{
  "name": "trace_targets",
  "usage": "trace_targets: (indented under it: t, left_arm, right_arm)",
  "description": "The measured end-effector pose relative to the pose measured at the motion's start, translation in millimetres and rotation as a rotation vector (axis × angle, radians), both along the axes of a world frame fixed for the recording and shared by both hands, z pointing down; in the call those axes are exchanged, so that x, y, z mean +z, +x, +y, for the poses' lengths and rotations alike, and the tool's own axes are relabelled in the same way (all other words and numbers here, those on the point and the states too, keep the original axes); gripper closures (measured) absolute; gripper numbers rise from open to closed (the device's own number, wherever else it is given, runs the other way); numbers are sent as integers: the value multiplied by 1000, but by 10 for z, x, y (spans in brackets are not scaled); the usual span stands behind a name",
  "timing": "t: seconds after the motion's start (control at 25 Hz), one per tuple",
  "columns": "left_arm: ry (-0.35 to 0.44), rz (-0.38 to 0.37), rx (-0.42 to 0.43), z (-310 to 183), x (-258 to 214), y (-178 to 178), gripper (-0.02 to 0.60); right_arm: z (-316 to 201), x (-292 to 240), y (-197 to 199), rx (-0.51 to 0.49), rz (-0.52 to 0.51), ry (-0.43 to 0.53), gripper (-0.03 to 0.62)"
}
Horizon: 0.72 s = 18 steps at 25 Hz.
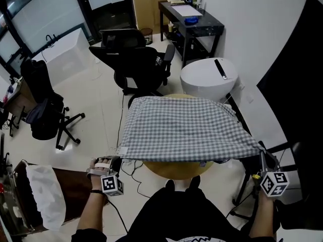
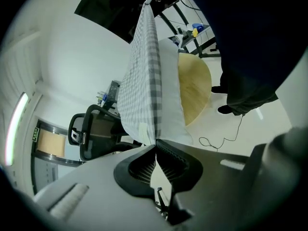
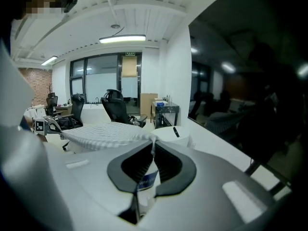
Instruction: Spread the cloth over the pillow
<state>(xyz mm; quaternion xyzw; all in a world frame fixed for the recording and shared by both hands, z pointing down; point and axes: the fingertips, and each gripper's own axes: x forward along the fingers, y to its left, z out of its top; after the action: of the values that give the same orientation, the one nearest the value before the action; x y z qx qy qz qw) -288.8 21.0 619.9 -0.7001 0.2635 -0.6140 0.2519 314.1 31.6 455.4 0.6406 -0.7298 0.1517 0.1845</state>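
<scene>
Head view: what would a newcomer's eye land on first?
The grey checked cloth dominates the centre, stretched nearly flat above the round wooden table. The left gripper and the right gripper each pinch one of its near corners, jaws shut on the fabric. In the left gripper view a white pillow shows close under the cloth.

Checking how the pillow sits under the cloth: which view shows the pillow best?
The left gripper view: the white pillow shows edge-on under the checked cloth. In the head view the cloth covers it; in the right gripper view only cloth is clear.
</scene>
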Motion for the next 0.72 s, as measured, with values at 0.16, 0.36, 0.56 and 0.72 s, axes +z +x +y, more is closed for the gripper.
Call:
trace_targets:
  t: [0.16, 0.36, 0.56, 0.72]
  left_arm:
    - [-77, -49, 44, 135, 228, -3, 581]
    - [-159, -113, 92, 214, 667, -63, 581]
    - [-229, -162, 94, 153, 1022, -71, 581]
    - [-311, -148, 67, 133, 1219, -42, 565]
  right_arm:
    - [271, 572, 48, 25, -29, -54, 582]
    - [455, 1313, 71, 56, -55, -136, 582]
    - [484, 1887, 86, 49, 31, -201, 582]
    - [476, 2263, 87, 49, 62, -263, 580]
